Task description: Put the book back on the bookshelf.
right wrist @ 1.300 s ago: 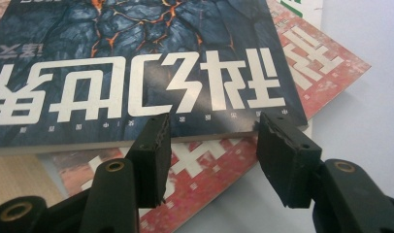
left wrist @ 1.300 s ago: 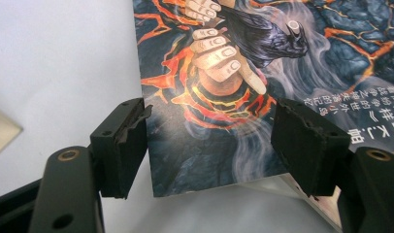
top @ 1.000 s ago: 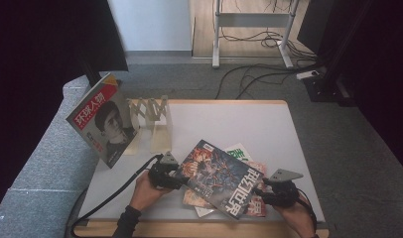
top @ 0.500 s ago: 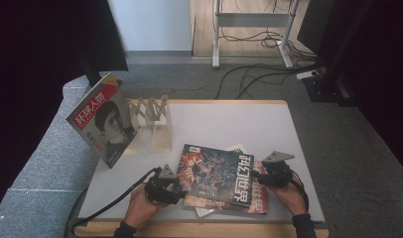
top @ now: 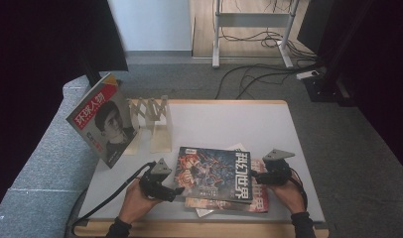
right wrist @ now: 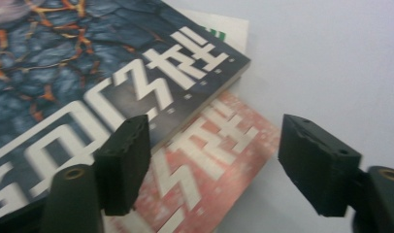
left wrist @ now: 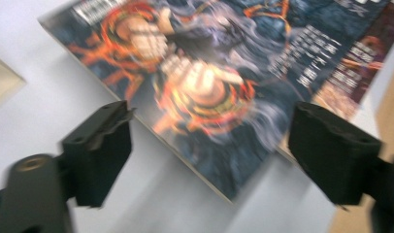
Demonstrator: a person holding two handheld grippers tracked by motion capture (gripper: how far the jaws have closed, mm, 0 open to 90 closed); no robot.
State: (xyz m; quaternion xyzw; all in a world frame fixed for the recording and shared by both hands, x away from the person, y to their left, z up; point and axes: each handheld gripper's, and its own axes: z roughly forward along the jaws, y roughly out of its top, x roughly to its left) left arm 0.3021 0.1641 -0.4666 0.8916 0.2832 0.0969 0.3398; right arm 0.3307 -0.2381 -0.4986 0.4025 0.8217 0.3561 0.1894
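Work in hand: handling the dark magazine [top: 213, 173], top of a small stack at lower centre of the high view.
Dark magazine, position: flat on the stack, slightly skewed; left edge by the left gripper [top: 175, 190], right edge by the right gripper [top: 254, 174].
Stack beneath: red magazine [top: 256, 198] shows at the lower right of the pile; a white sheet [top: 239, 147] peeks out at the top edge.
Left gripper, state: jaws wide apart in the left gripper view [left wrist: 209, 160], nothing between them; the dark magazine's corner [left wrist: 205, 92] lies on the table just ahead of the gap.
Right gripper, state: jaws wide apart in the right gripper view [right wrist: 214, 165], holding nothing; left jaw over the dark magazine's edge [right wrist: 88, 73], red magazine [right wrist: 205, 160] in the gap.
Table [top: 229, 121]: bare across the upper middle.
Rack [top: 152, 116]: wooden, upper left of the table, with a portrait magazine [top: 102, 119] leaning upright at its left.
Step, judged: grasp stage; both grippers are staged at opposite edges, neither has closed.
Next move, judged: slide one jaw under the top cover only, close on the edge, keep the red magazine out of the pinch.
Risk, judged: taking two magazines together, or pushing the stack askew.
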